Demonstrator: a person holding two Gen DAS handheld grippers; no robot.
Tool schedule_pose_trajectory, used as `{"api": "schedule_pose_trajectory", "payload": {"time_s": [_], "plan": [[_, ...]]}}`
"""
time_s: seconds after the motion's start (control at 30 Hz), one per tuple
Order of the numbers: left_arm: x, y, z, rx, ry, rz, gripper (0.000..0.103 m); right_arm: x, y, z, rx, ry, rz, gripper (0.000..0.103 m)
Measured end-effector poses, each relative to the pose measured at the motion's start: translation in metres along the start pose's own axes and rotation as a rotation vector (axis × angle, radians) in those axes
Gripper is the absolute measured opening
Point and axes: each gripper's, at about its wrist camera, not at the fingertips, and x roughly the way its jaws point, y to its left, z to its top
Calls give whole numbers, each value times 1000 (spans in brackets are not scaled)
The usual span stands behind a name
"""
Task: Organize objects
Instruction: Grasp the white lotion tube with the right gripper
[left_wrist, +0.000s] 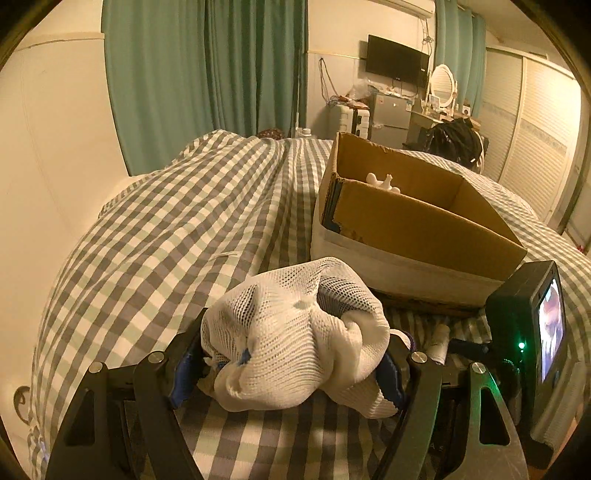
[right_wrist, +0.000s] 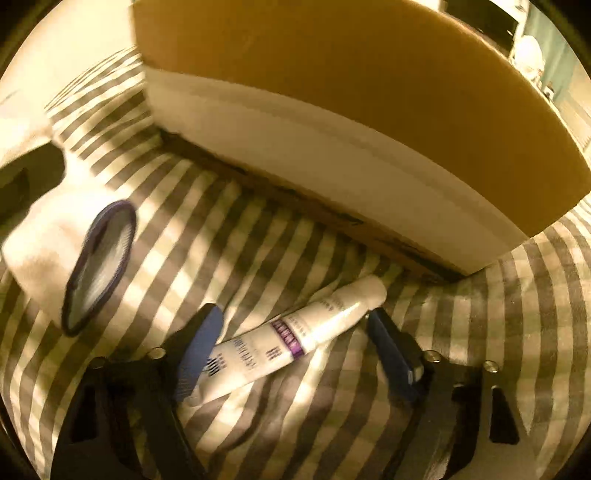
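Left gripper pinching a white mesh bag above the checked bedcover, near the cardboard box; right gripper, fingers spread, straddling a white tube lying beside the box.

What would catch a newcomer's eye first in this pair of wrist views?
First, the bunched white mesh bag filling the left tongs, which are closed on it above the checked bedspread. Just behind it stands the open cardboard box, with something small and white poking up inside. In the right view, a white tube with a purple band lies on the bedspread between the open right tongs, not yet gripped.
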Motion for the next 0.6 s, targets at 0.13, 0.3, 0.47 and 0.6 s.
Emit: {"api": "schedule_pose_trajectory", "payload": {"time_s": [0.13, 0.3, 0.47, 0.6], "plan": [[-7, -2, -2, 0, -3, 12, 79, -4, -3, -2, 15, 8, 92, 39], [-9, -5, -4, -4, 0, 9, 79, -14, -7, -9, 16, -23, 85, 23], [-16, -9, -3, -10, 3, -12, 79, -38, -11, -19, 4, -65, 89, 12], [-24, -14, -5, -2, -3, -21, 79, -60, -6, -29, -37, -104, 89, 12]]}}
